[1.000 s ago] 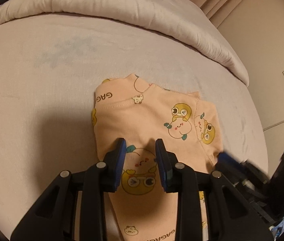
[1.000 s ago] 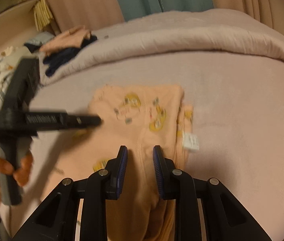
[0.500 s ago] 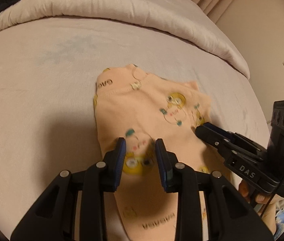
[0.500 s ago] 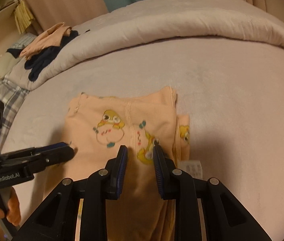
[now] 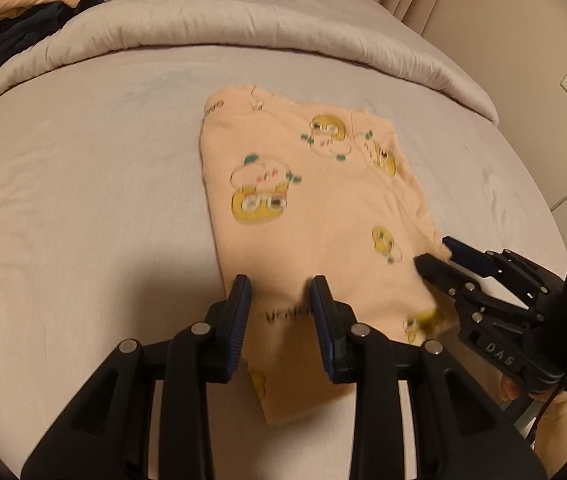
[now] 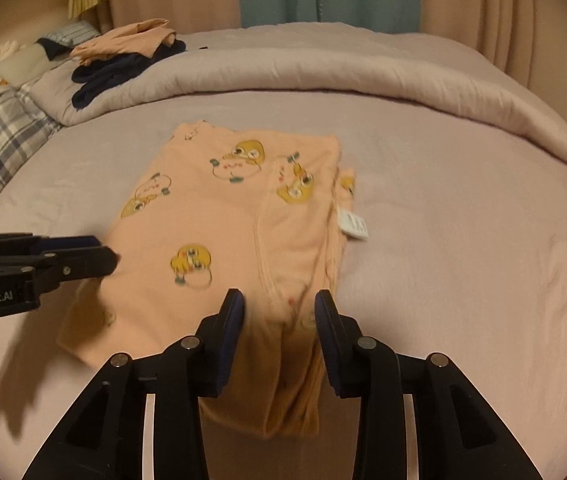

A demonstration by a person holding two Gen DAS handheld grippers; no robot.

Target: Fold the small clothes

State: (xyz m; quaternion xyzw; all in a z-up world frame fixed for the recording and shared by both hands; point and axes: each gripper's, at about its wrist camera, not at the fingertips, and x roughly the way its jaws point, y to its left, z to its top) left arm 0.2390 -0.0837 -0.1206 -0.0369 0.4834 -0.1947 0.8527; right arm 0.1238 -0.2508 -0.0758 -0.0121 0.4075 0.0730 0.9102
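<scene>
Lettering "DAS" marks the right gripper (image 5: 441, 258), its jaws opening over soft peach cartoon-print pants (image 6: 223, 232) lying folded on the mauve bedsheet (image 6: 463, 240), while the left gripper (image 5: 279, 300), stamped "enRobot.AI", hovers over them part-open, pads clear.

The right gripper (image 6: 278, 308) drew back toward the near end of the peach garment (image 6: 227, 216), and its jaws, narrow 1 second earlier, were opening with the garment's folded near edge between them. In the left wrist view the garment (image 5: 303, 208) slid away from the left gripper (image 5: 279, 296), so the large yellow print that had sat between the jaws lay well ahead of them and only a line of lettering showed between them. The right gripper (image 5: 435, 260), a blur beside the left jaws 1 second earlier, reached the garment's right edge.
</scene>
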